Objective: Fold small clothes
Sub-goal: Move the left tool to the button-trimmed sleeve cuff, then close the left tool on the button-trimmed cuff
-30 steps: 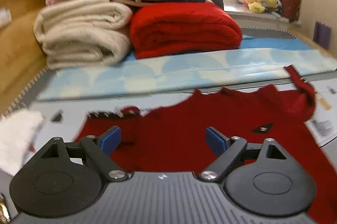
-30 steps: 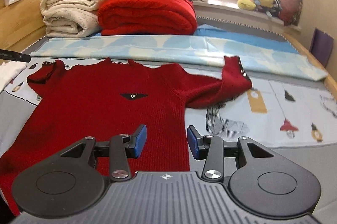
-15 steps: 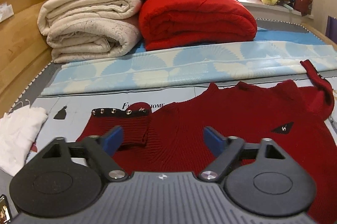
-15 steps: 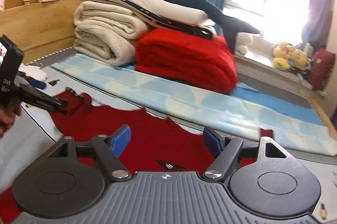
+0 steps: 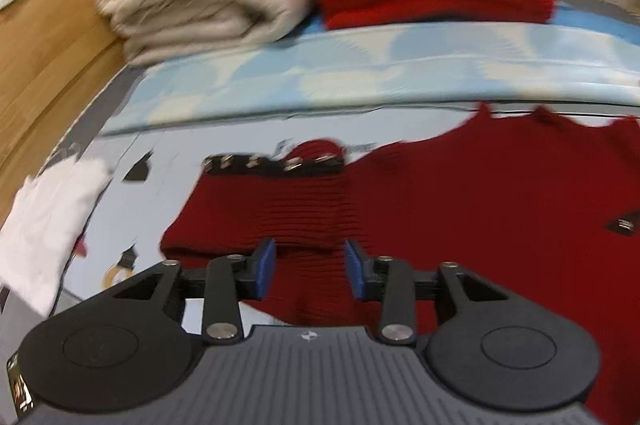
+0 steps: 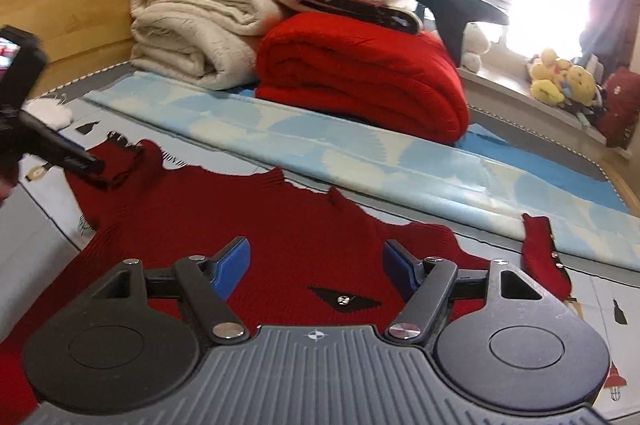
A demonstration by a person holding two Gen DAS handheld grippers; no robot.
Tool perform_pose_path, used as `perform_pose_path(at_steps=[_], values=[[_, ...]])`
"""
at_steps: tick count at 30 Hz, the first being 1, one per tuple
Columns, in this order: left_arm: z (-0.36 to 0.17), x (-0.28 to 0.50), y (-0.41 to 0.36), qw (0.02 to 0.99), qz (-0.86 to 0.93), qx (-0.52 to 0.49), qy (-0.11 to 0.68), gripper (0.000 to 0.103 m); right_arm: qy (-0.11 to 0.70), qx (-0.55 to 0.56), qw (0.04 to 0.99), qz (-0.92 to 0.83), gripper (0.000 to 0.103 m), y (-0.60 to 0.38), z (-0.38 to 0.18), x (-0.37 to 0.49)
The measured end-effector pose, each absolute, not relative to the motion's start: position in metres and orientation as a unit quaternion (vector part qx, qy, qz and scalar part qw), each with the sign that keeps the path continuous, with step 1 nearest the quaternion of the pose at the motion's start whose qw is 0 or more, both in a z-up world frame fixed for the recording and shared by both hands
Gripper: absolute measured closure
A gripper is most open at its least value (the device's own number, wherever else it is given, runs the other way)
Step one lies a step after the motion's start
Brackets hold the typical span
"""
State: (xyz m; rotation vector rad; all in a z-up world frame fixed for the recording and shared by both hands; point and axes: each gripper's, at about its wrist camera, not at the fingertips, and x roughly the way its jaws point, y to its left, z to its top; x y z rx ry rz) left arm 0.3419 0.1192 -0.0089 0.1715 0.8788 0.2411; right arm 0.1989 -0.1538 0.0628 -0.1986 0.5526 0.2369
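Plainly, the red sweater [image 6: 248, 217] lies flat on the printed grey sheet [image 5: 160, 181], its folded sleeve [image 5: 272, 201] clear of the white cloth [image 5: 44, 225] at the left edge. The left gripper [image 5: 310, 269] hangs over that sleeve — jaws just narrowed, pads apart with knit between them. The right gripper [image 6: 316, 267] stands wide above the chest, gripping nothing. Beyond a pale blue mat [image 6: 360, 153], cream blankets [image 6: 192, 33] and a red blanket [image 6: 360, 69] block the far side — wooden bed frame [image 6: 80, 9] left, window right.

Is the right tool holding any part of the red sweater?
No. The right tool stands open above the red sweater, with nothing pinched between its blue pads.
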Motion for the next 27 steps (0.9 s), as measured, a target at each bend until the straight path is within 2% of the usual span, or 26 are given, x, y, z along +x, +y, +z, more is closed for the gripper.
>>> perform_pose_path(at_steps=[4, 10, 17, 18, 19, 21, 27], values=[[-0.021, 0.359, 0.136, 0.892, 0.138, 0.071, 0.425, 0.036, 0.280, -0.096, 0.947, 0.122, 0.029, -0.155, 0.058, 0.206], [-0.037, 0.374, 0.148, 0.892, 0.146, 0.092, 0.418, 0.036, 0.298, -0.082, 0.944, 0.114, 0.029, -0.158, 0.049, 0.218], [-0.049, 0.380, 0.164, 0.903, 0.120, 0.054, 0.409, 0.041, 0.299, -0.073, 0.944, 0.123, 0.028, -0.156, 0.048, 0.224], [-0.049, 0.381, 0.166, 0.905, 0.117, 0.045, 0.408, 0.046, 0.299, -0.073, 0.943, 0.124, 0.028, -0.157, 0.048, 0.224], [-0.049, 0.383, 0.167, 0.905, 0.112, 0.037, 0.409, 0.060, 0.301, -0.074, 0.943, 0.125, 0.028, -0.157, 0.047, 0.224], [-0.047, 0.384, 0.169, 0.906, 0.105, 0.024, 0.410, 0.102, 0.306, -0.076, 0.941, 0.125, 0.028, -0.157, 0.044, 0.225], [-0.013, 0.380, 0.164, 0.924, 0.093, 0.013, 0.370, 0.103, 0.312, -0.068, 0.940, 0.125, 0.028, -0.158, 0.044, 0.227]])
